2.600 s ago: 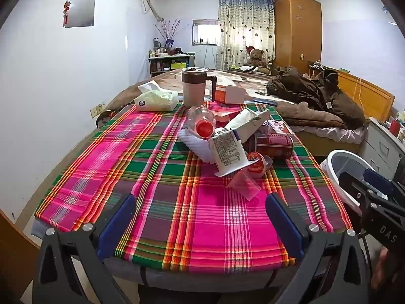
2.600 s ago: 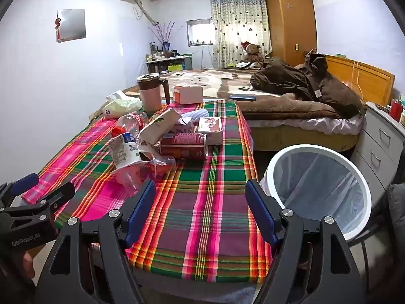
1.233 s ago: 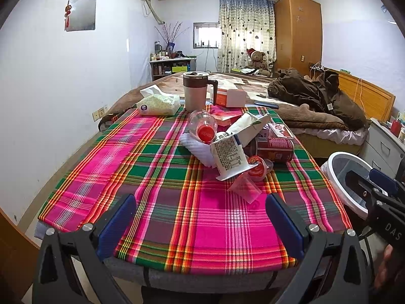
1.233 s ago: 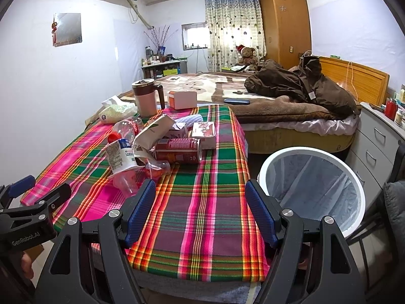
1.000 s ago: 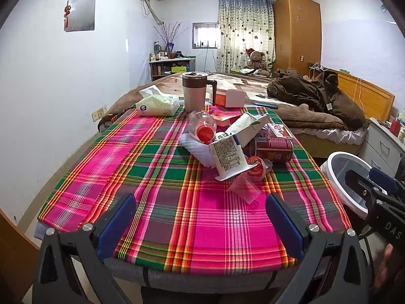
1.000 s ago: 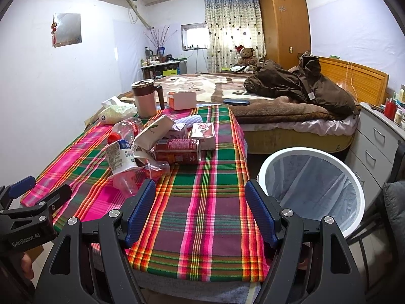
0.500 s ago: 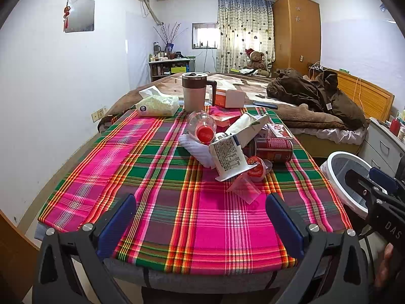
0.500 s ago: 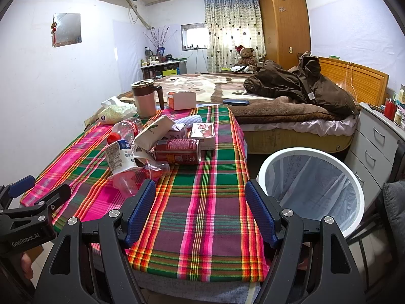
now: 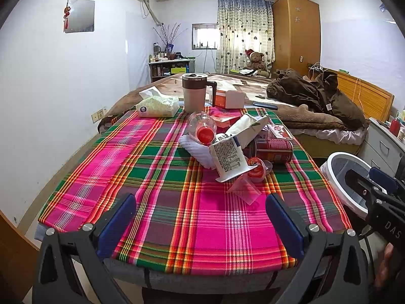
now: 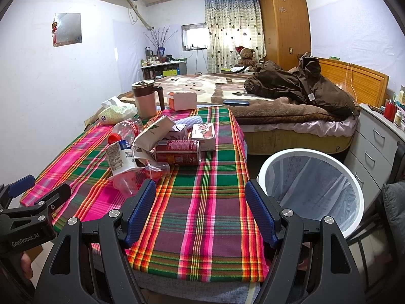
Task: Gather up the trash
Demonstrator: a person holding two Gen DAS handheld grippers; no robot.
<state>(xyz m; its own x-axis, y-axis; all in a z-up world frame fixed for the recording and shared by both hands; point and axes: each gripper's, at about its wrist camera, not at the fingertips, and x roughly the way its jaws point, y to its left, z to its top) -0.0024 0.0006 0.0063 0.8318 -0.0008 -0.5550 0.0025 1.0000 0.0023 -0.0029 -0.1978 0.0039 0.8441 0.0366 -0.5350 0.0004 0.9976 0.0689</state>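
Left wrist view: left gripper (image 9: pixel 200 212) and right gripper (image 10: pixel 200 210), jaws spread and empty, hover over a pink-green plaid tablecloth (image 9: pixel 141 167); cartons-and-cans trash pile (image 9: pixel 235 147) lies mid-table, white mesh-lined bin (image 10: pixel 354 190) right, bed (image 10: pixel 227 86) beyond.

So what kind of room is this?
It looks like a bedroom in someone's home: there is a big bed with a teddy bear on it, and a tall wooden wardrobe against the far wall.
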